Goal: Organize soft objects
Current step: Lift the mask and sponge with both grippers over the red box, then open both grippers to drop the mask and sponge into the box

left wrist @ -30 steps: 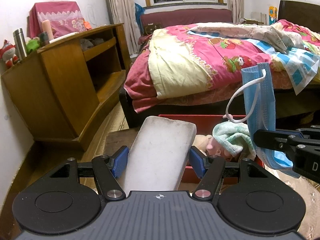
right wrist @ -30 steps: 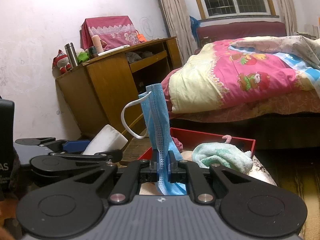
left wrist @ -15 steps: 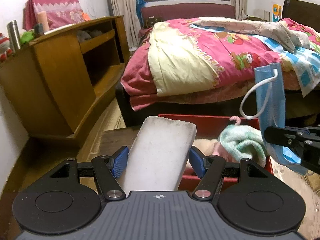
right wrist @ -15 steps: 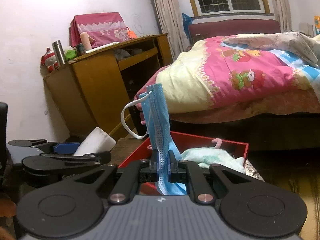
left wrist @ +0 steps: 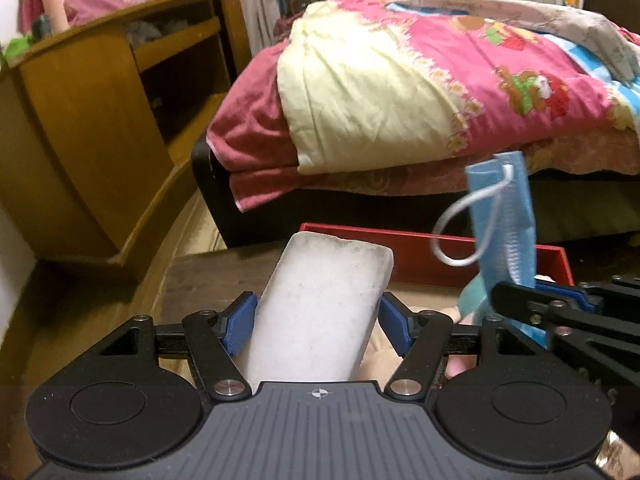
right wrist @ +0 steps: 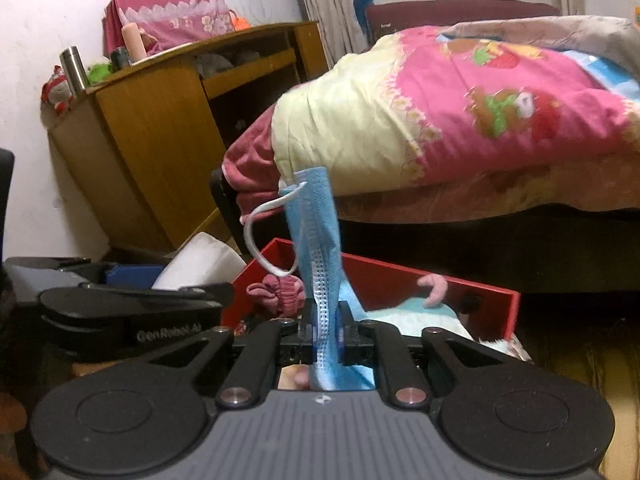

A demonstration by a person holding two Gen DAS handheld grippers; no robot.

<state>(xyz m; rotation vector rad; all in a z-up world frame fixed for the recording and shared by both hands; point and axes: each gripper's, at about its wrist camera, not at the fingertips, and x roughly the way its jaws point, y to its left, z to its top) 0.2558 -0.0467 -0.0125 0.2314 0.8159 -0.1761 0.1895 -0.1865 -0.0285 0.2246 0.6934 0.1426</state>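
A white foam sponge (left wrist: 320, 304) stands between the blue pads of my left gripper (left wrist: 316, 316); the jaws are opening, and the pads still touch its sides. My right gripper (right wrist: 323, 320) is shut on a blue face mask (right wrist: 316, 240), which sticks up with its white ear loop hanging to the left. Both grippers hover over the near side of a red box (right wrist: 400, 280). The box holds a teal towel (right wrist: 408, 312) and a pink plush piece (right wrist: 280, 292). In the left wrist view the mask (left wrist: 504, 216) hangs at the right, above the red box (left wrist: 420, 256).
A bed with a pink and yellow quilt (left wrist: 400, 100) fills the space behind the box. A wooden cabinet (left wrist: 100, 120) stands at the left against the wall, with a flask and toys on top. The box rests on a low dark table (left wrist: 200, 280).
Both grippers have moved forward and down toward the red box, each carrying its object. The bed and the box now look nearer and larger.
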